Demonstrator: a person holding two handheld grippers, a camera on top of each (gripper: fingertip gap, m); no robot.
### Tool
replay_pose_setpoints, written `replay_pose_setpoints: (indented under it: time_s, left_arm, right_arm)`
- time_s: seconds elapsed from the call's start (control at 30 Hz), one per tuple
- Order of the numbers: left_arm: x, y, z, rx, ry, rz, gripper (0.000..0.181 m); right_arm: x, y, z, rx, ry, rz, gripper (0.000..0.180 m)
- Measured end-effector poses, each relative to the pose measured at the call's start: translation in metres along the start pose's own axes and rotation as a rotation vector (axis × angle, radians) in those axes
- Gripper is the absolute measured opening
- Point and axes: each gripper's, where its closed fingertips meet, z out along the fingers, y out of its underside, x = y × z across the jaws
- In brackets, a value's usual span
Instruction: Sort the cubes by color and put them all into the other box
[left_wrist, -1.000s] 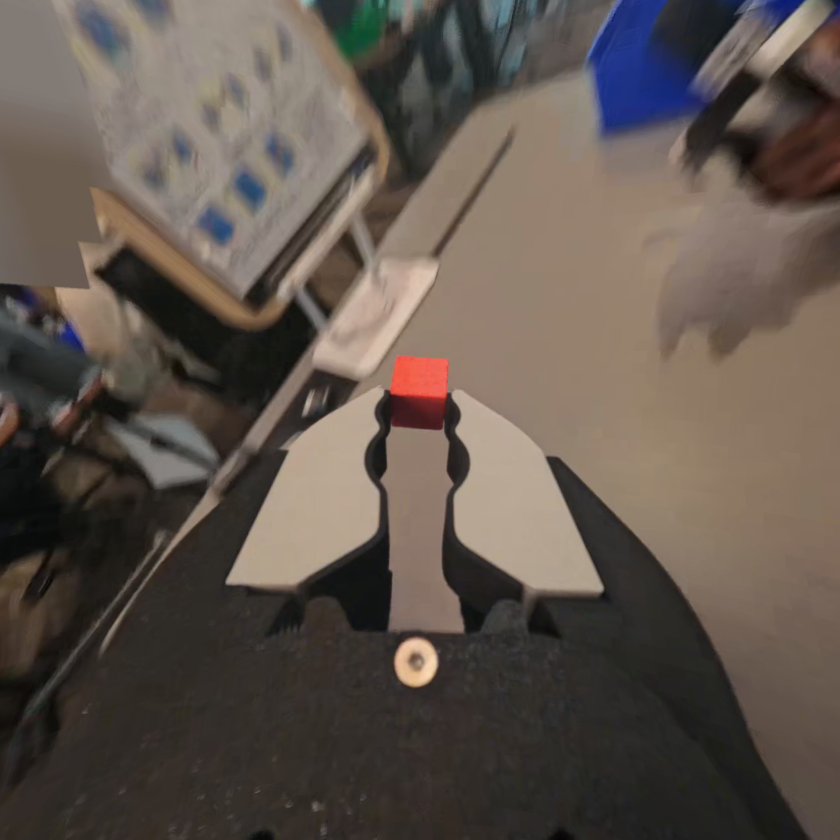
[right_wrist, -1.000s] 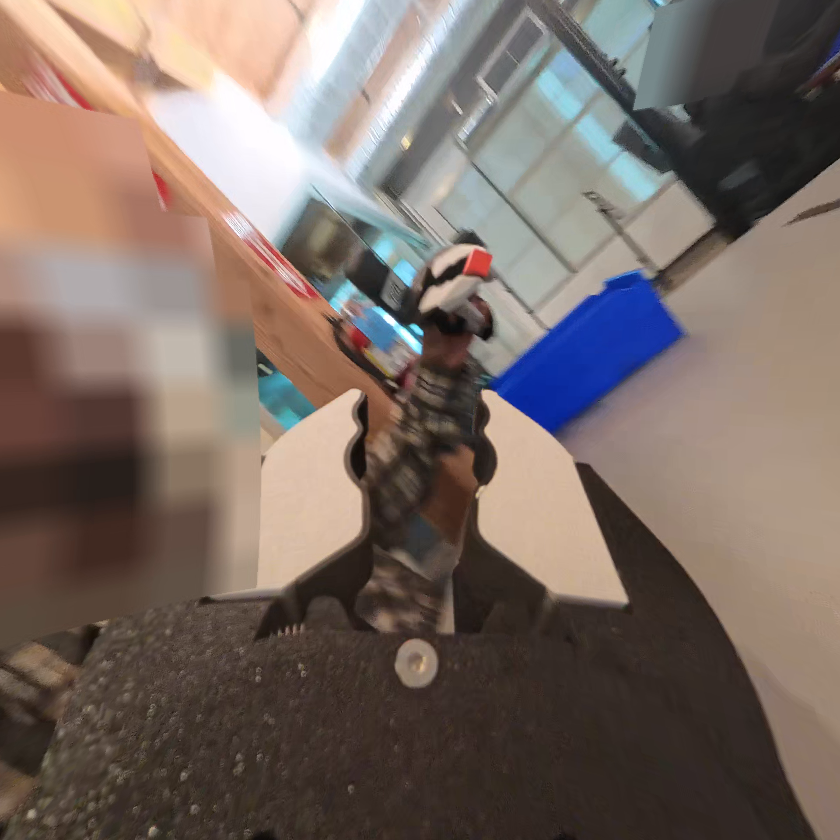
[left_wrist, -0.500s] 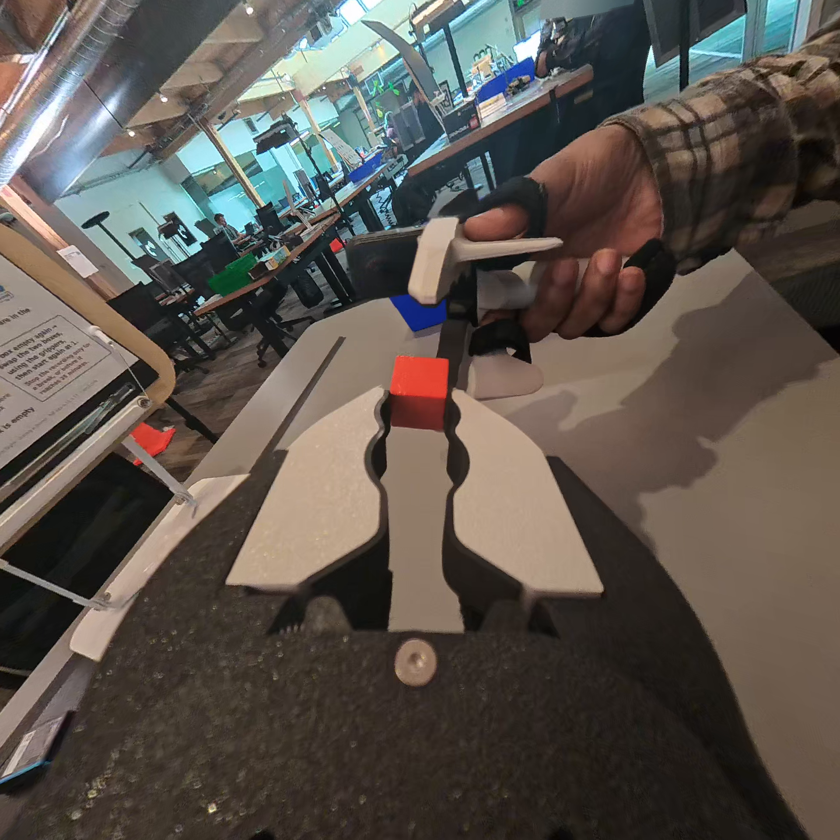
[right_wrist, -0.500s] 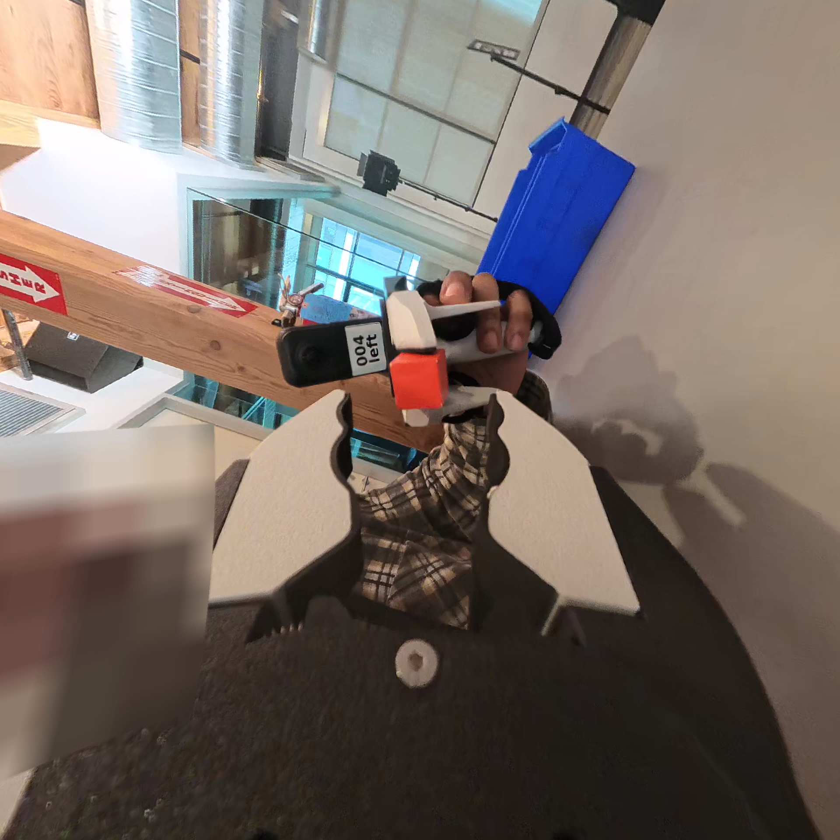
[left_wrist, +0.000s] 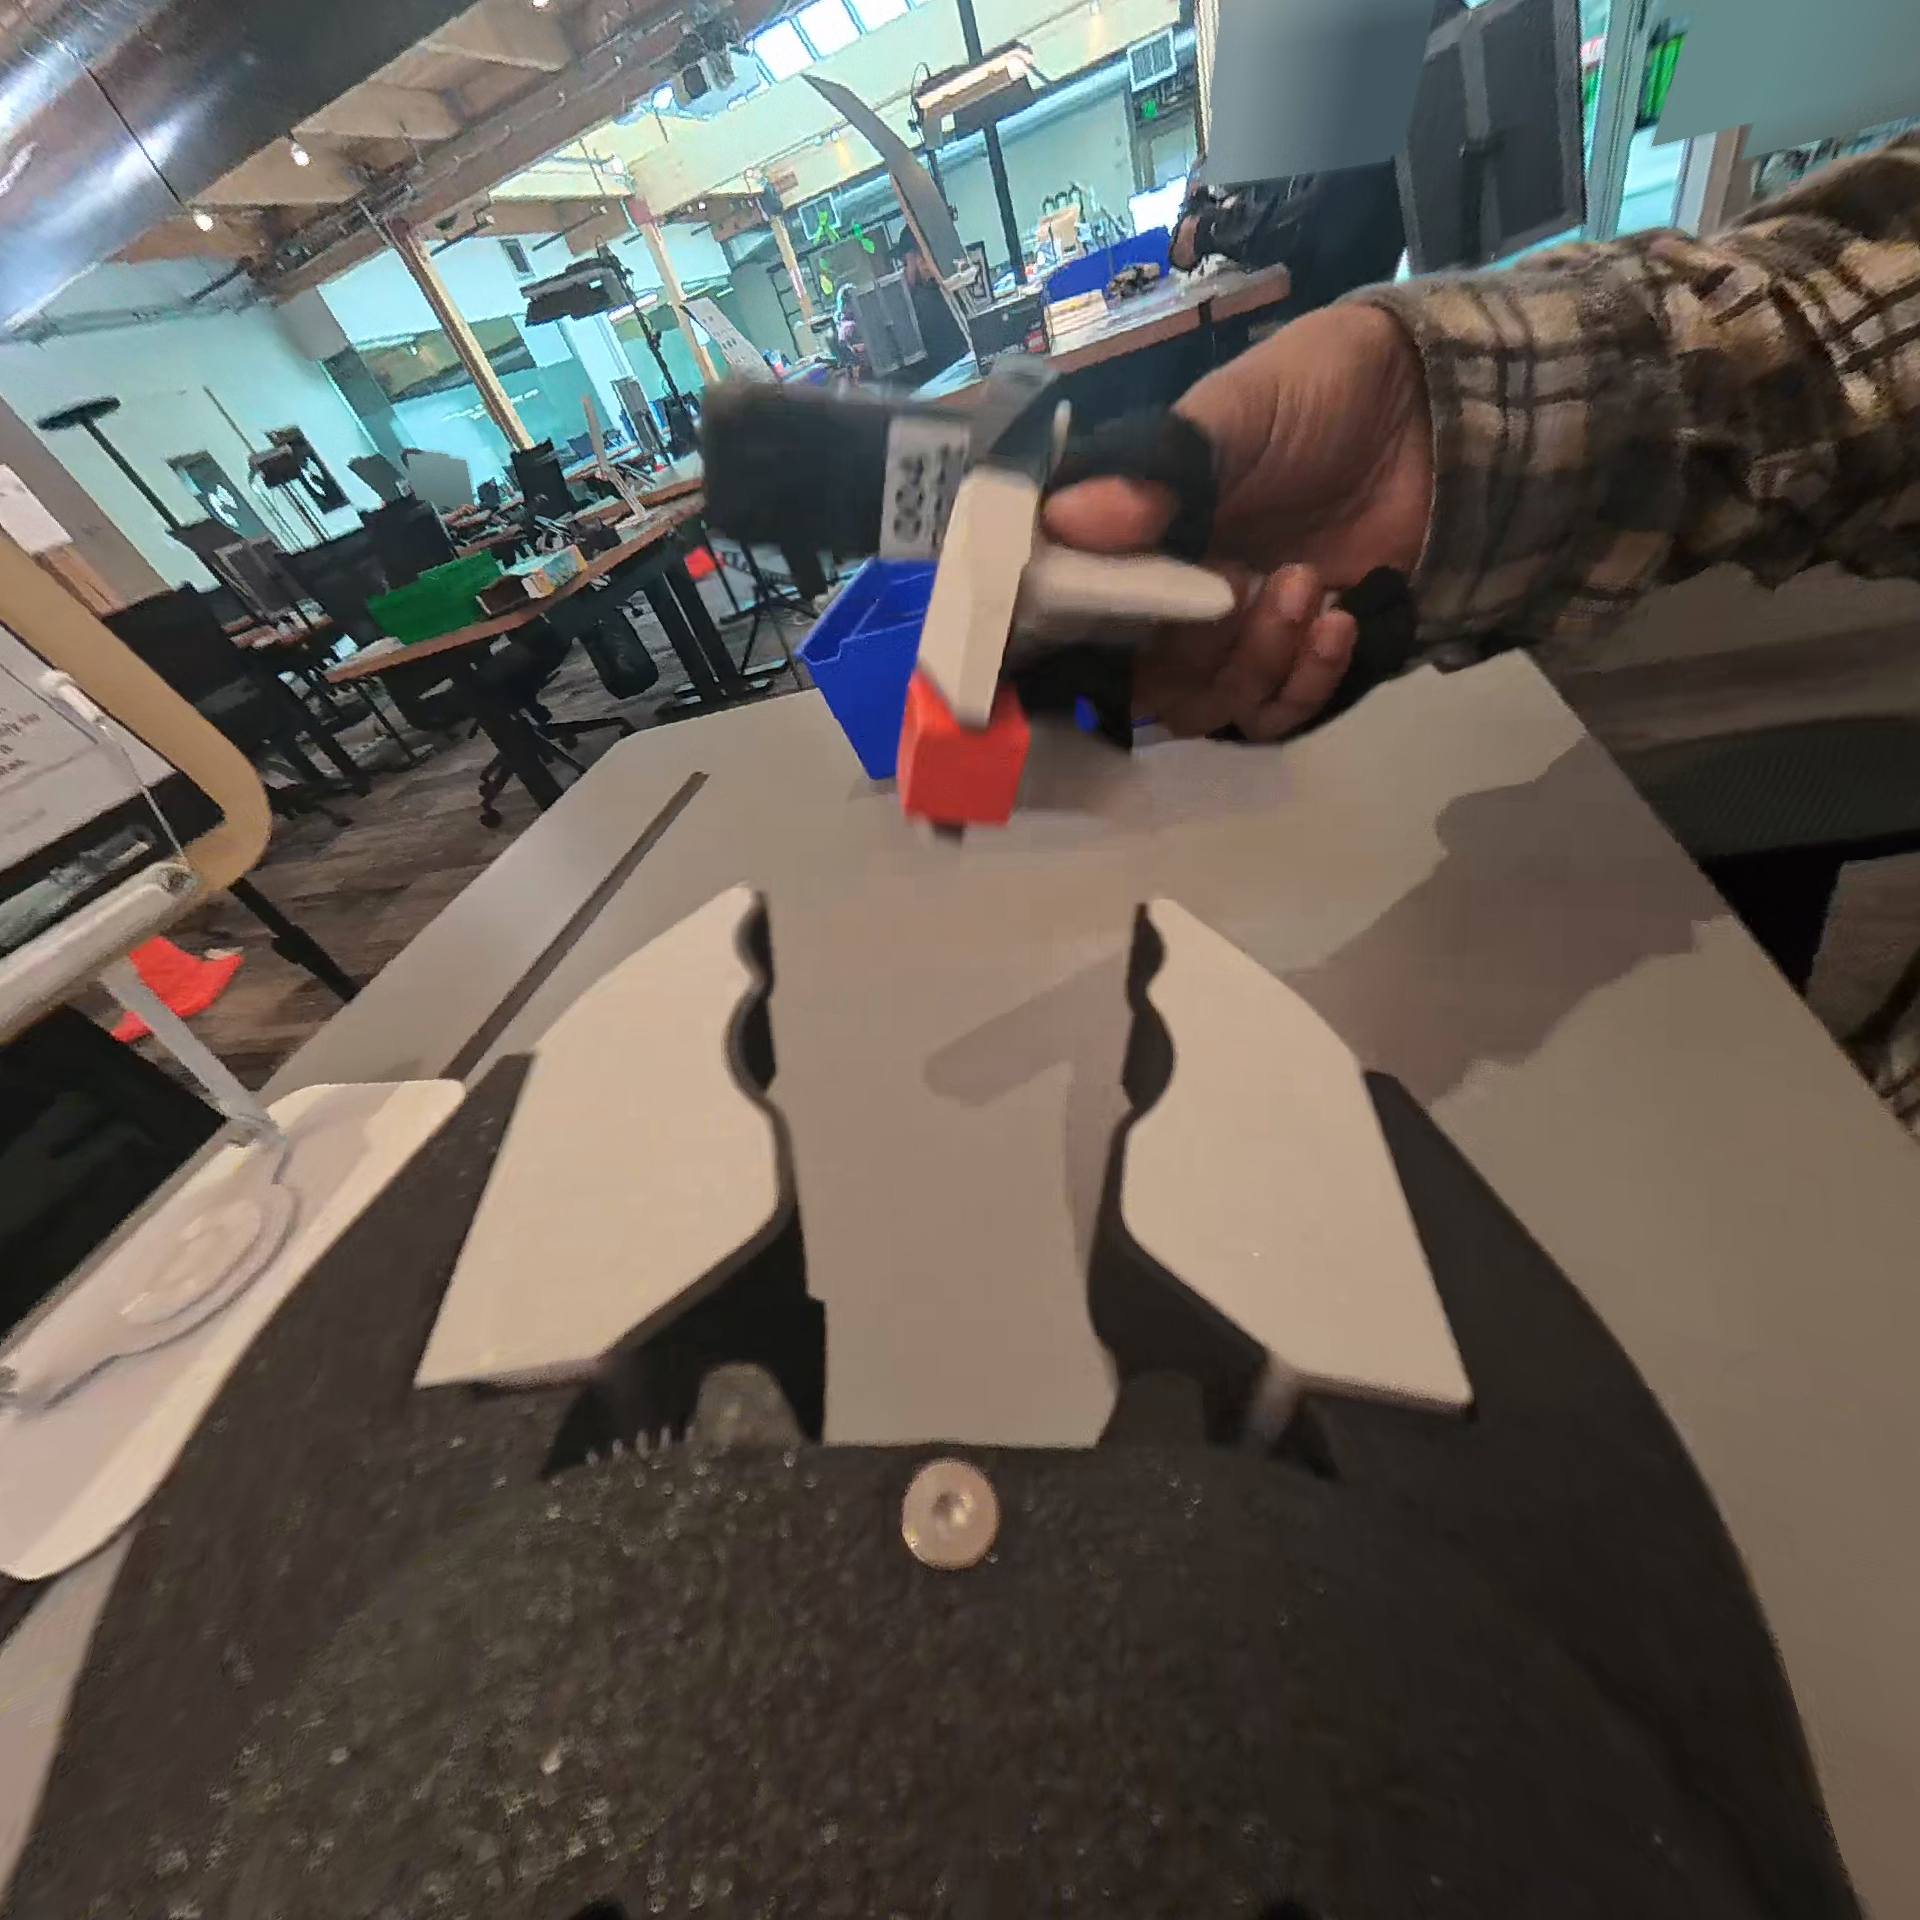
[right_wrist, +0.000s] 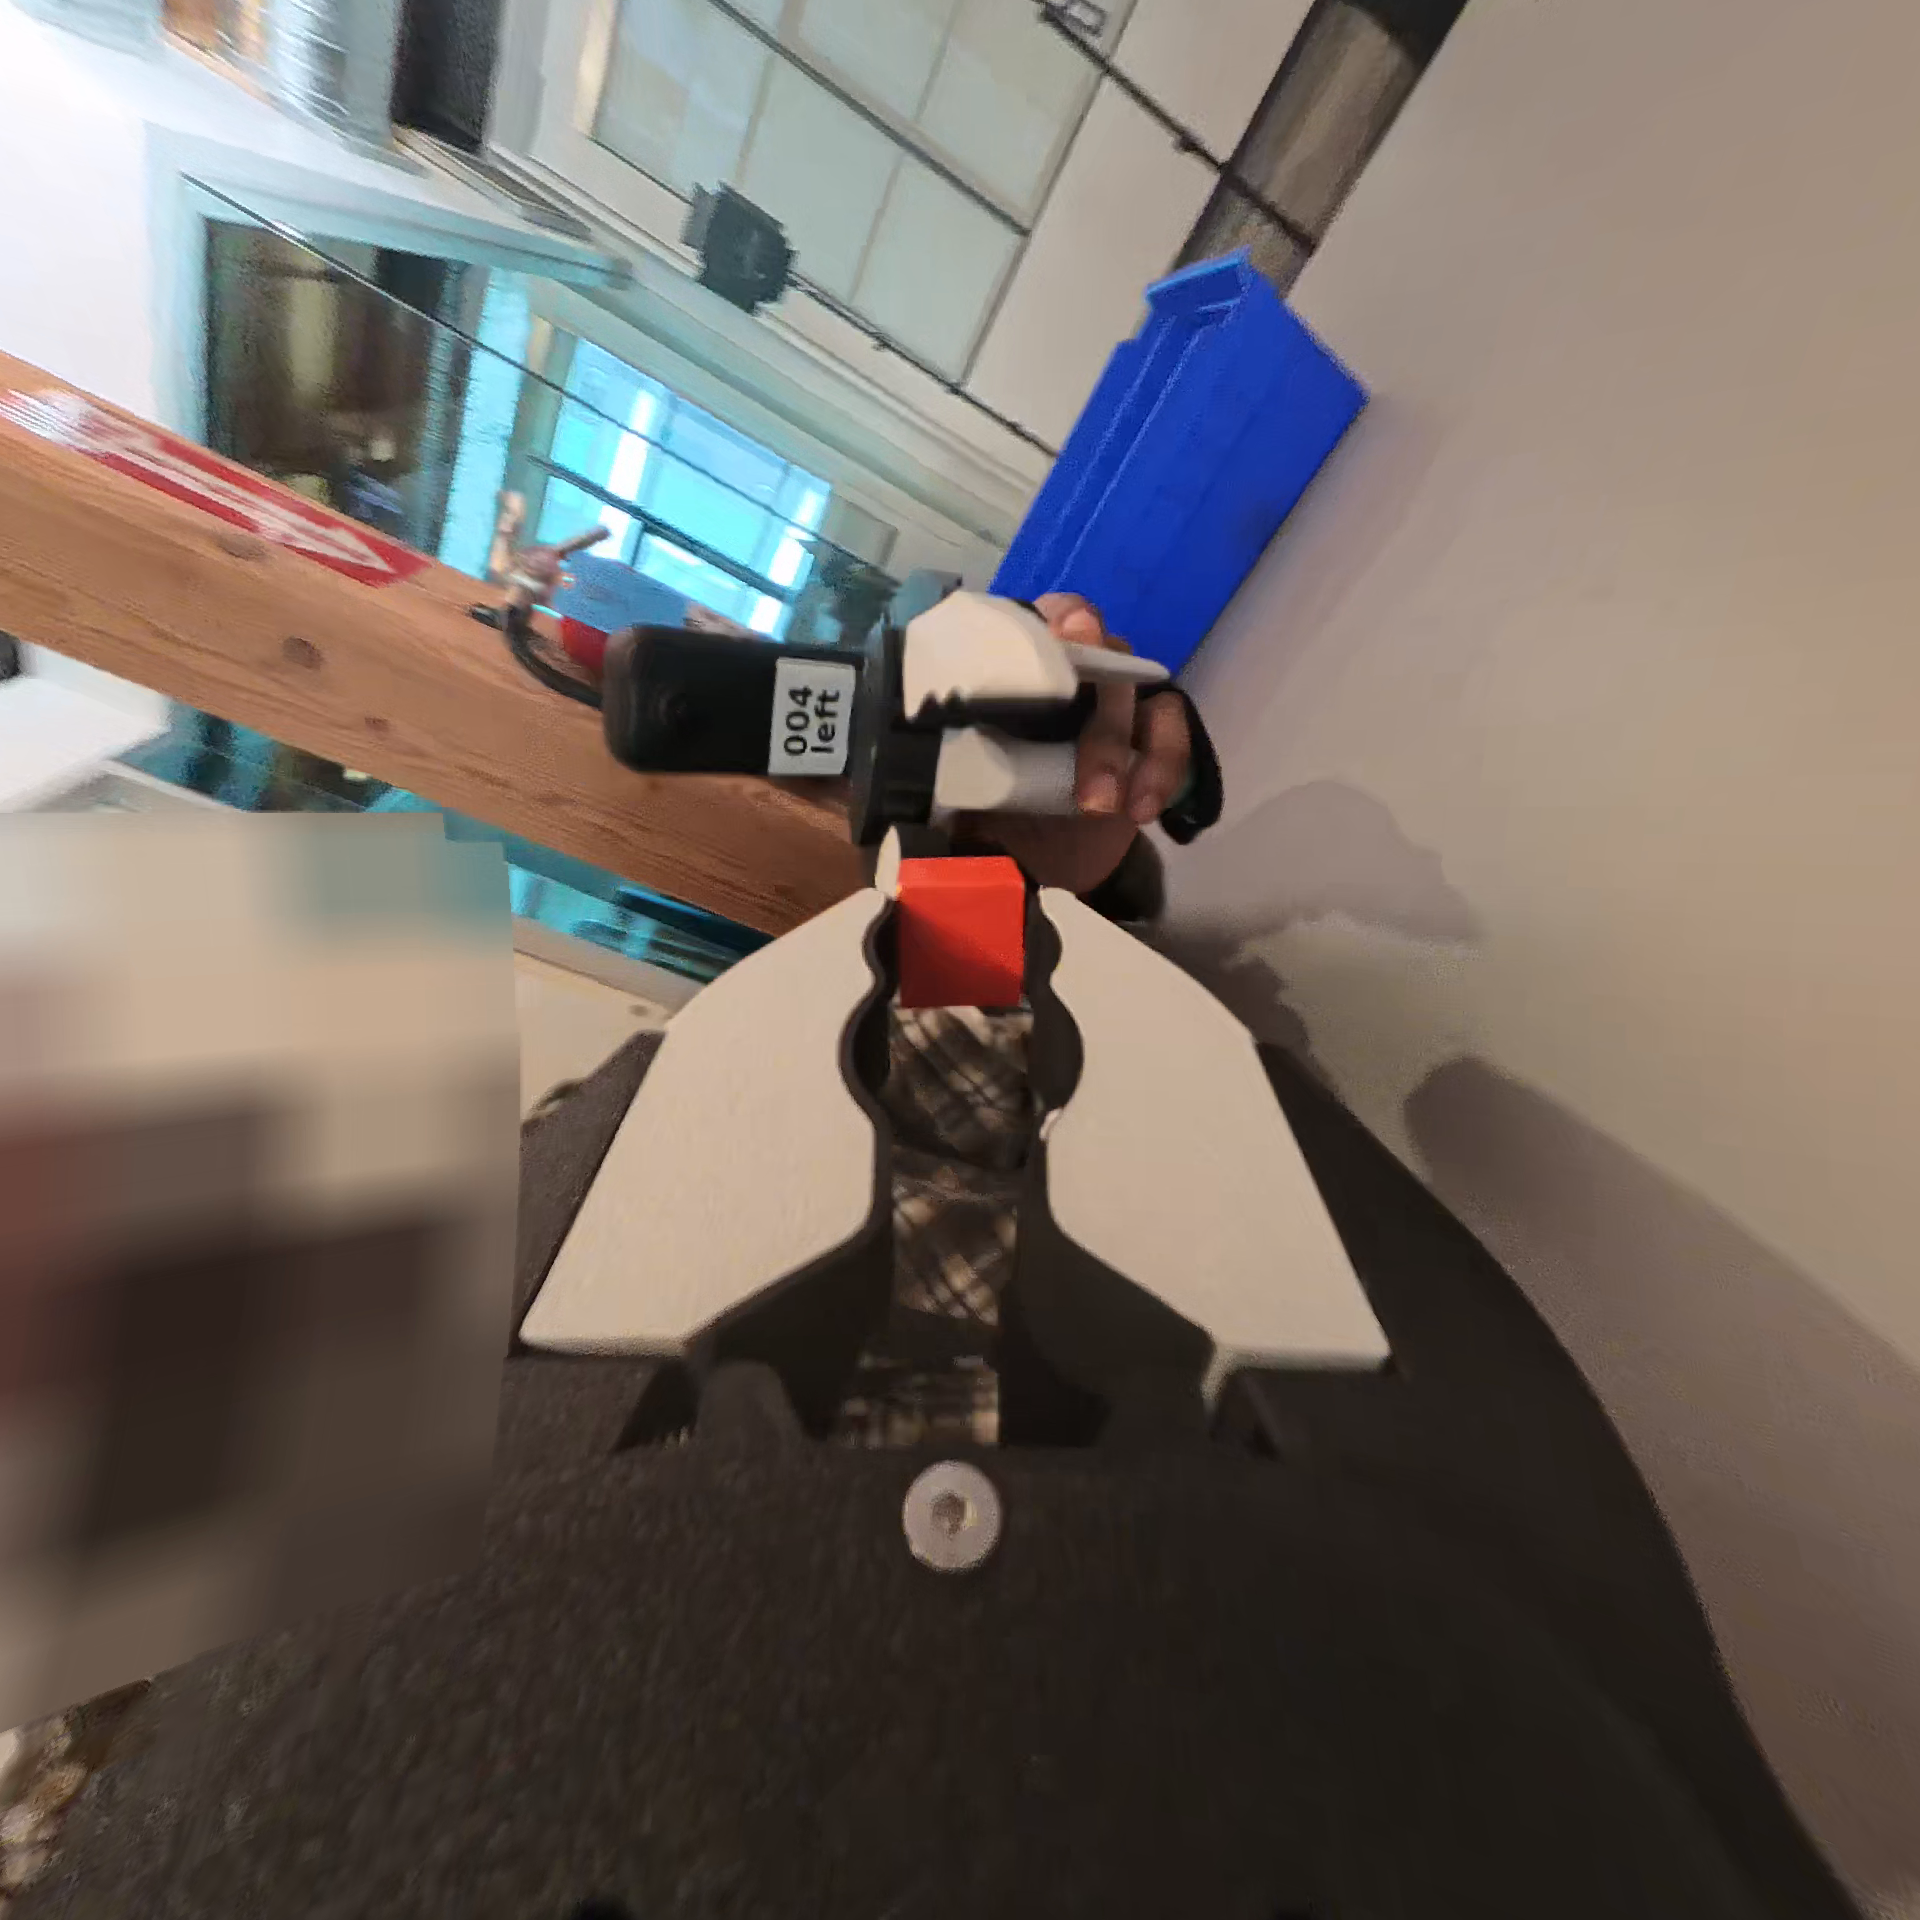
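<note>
A red cube sits clamped between the fingertips of my right gripper, held in the air above the grey table. In the left wrist view the same cube hangs in the right gripper, just ahead of my left gripper, which is open and empty. The left gripper also shows in the right wrist view, just beyond the cube, with its fingers apart. A blue box stands at the table's far edge; it also shows in the right wrist view. Its contents are hidden.
A sign board on a stand with a white base plate stands at the table's left edge. A hand and a plaid sleeve reach in from the right. Office desks and chairs lie beyond the table.
My left gripper has opened and let go of the red cube. My right gripper has shut on it. The left gripper has drawn back a little from the cube.
</note>
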Motion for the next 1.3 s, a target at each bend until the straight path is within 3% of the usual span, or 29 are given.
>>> replay_pose_setpoints:
  time_s: [0.13, 0.27, 0.37, 0.5, 0.7, 0.97, 1.3]
  left_arm:
    - [-0.004, 0.006, 0.004, 0.003, -0.013, -0.066, 0.092]
    - [-0.001, 0.017, 0.009, -0.022, -0.002, -0.085, 0.092]
    - [0.001, 0.022, 0.014, -0.045, 0.009, -0.124, 0.089]
    - [-0.001, 0.02, 0.017, -0.081, 0.01, -0.145, 0.083]
    - [-0.005, 0.01, 0.024, -0.126, 0.011, -0.164, 0.078]
    - [0.006, 0.015, 0.041, -0.256, 0.045, -0.091, 0.074]
    - [0.009, 0.012, 0.046, -0.27, 0.052, -0.065, 0.071]
  right_arm:
    - [-0.012, -0.013, -0.091, -0.002, 0.292, -0.182, 0.022]
    - [-0.028, -0.02, -0.222, -0.035, 0.667, -0.366, 0.022]
    - [-0.022, -0.004, -0.312, -0.138, 0.937, -0.408, 0.022]
    - [0.008, 0.048, -0.385, -0.43, 1.109, -0.403, 0.022]
    - [0.064, 0.111, -0.42, -0.752, 1.108, -0.342, 0.022]
    - [0.099, 0.115, -0.407, -0.775, 0.986, -0.362, 0.022]
    - [0.124, 0.125, -0.395, -0.816, 0.909, -0.343, 0.022]
